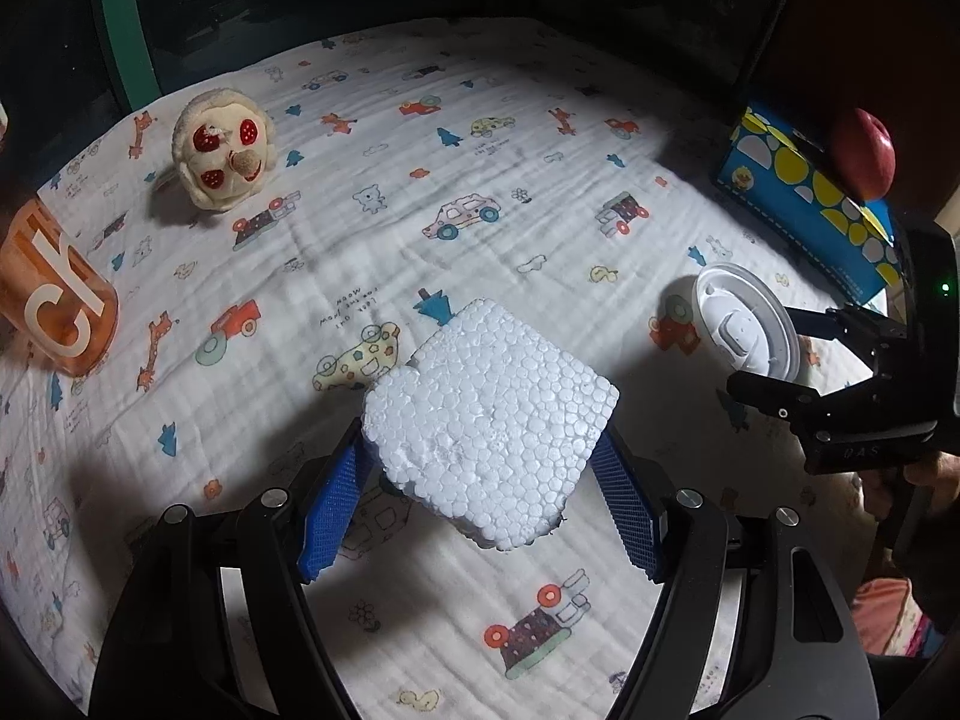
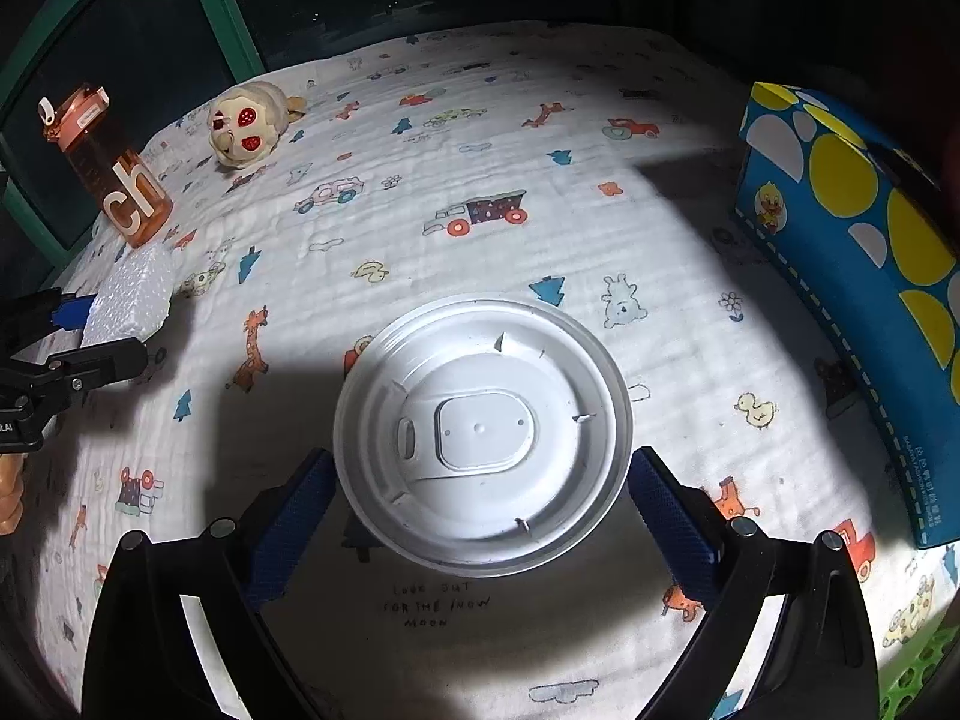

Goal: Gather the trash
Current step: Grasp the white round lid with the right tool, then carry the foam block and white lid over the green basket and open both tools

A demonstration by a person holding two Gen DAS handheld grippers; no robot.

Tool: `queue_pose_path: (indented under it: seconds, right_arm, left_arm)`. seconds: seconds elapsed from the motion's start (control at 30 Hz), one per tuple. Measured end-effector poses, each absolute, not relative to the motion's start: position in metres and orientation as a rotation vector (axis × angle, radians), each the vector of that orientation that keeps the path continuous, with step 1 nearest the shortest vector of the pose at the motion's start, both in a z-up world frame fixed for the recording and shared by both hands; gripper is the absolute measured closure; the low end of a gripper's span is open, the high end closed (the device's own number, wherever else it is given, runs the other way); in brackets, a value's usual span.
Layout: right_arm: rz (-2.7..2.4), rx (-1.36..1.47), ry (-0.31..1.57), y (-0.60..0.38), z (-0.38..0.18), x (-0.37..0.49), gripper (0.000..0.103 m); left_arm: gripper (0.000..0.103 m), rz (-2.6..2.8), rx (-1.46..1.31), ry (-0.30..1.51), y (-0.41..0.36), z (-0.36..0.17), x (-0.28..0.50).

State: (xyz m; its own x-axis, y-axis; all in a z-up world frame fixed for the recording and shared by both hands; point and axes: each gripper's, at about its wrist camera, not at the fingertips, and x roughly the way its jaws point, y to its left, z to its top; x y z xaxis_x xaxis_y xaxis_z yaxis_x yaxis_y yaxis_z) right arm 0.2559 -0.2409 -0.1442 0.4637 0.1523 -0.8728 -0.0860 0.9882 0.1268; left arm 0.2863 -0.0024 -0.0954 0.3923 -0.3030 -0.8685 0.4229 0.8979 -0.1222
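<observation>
My left gripper (image 1: 480, 456) is shut on a white styrofoam block (image 1: 489, 420), held between its blue pads above the printed cloth. The block also shows at the left of the right wrist view (image 2: 129, 294). My right gripper (image 2: 483, 480) is shut on a white plastic cup lid (image 2: 483, 435), held flat between its blue pads above the cloth. In the left wrist view the lid (image 1: 744, 324) and the right gripper (image 1: 798, 354) are at the right.
A white cloth with cartoon prints (image 1: 420, 210) covers the surface. A plush toy (image 1: 222, 147) lies far left. An orange bottle (image 2: 108, 168) stands at the left edge. A blue spotted box (image 2: 858, 276) stands at the right, with a red apple (image 1: 864, 153) near it.
</observation>
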Motion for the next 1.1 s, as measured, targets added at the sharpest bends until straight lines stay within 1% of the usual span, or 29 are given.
queue_pose_path:
  seconds: [0.07, 0.1, 0.4, 0.8, 1.1]
  right_arm:
    - [0.143, 0.075, 1.072, -0.241, -0.145, 0.256, 0.010]
    - [0.144, 0.078, 1.070, -0.240, -0.145, 0.256, 0.014]
    - [0.147, 0.061, 1.042, -0.239, -0.126, 0.232, 0.015]
    - [0.153, 0.075, 0.944, -0.255, -0.070, 0.146, 0.015]
    - [0.094, 0.119, 0.868, -0.290, -0.033, 0.073, 0.015]
  left_arm:
    - [0.031, -0.455, 0.124, 1.073, -0.002, -0.096, 0.285]
    - [0.031, -0.454, 0.120, 1.076, -0.002, -0.096, 0.284]
    - [0.031, -0.463, 0.108, 1.065, -0.010, -0.086, 0.265]
    - [0.031, -0.529, 0.101, 1.003, -0.045, -0.052, 0.207]
    - [0.031, -0.600, 0.118, 0.969, -0.089, -0.033, 0.160]
